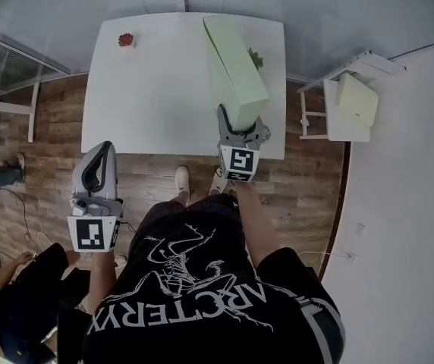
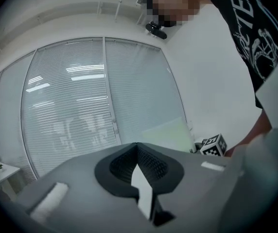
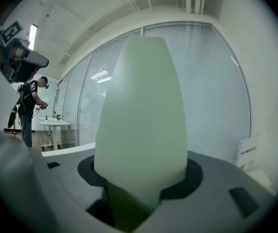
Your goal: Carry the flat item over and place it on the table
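Jaws of right gripper (image 1: pixel 238 130) tight on flat item (image 1: pixel 236 67), plant (image 1: pixel 257 58) half-hidden behind

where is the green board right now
In the head view the green board is clamped in the right gripper, over the right side of the white table.
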